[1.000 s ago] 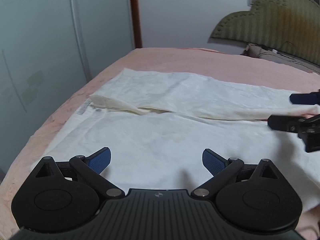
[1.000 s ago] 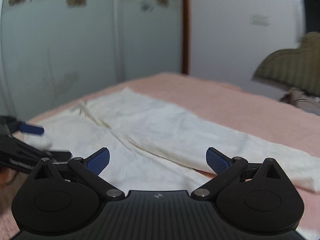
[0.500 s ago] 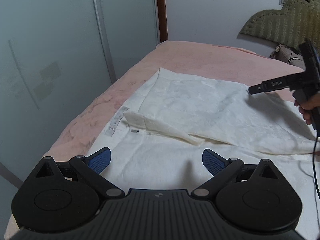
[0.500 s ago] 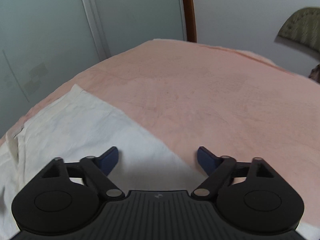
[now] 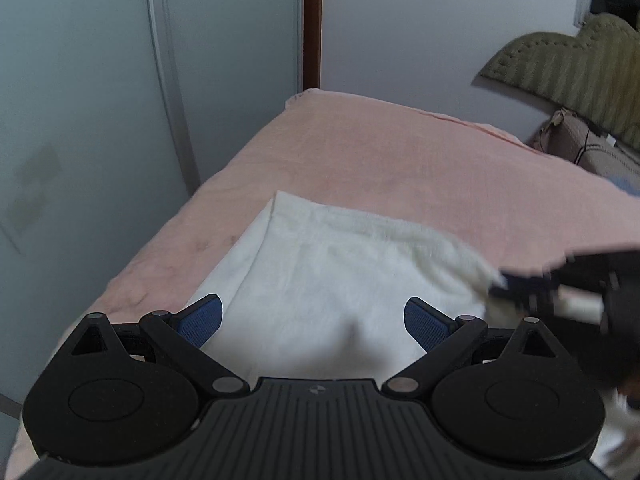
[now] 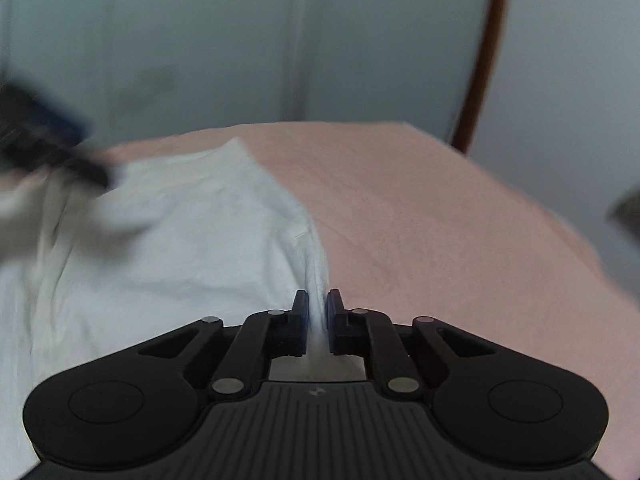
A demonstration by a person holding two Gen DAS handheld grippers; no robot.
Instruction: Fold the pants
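The white pants lie on the pink bed; they also show in the right wrist view. My left gripper is open, its blue pads spread over the pants' near part, holding nothing. My right gripper is shut on the pants' right edge, with a ridge of white cloth pinched between its pads. It appears blurred at the right of the left wrist view. The left gripper shows as a dark blur at the left of the right wrist view.
Pale sliding wardrobe doors stand close along the bed's left side. A brown door frame and a white wall lie beyond. An olive padded headboard and a pillow are at the far right.
My right gripper has closed from open onto the pants' edge. Both grippers have swung toward the far end of the pants, and the views are motion-blurred.
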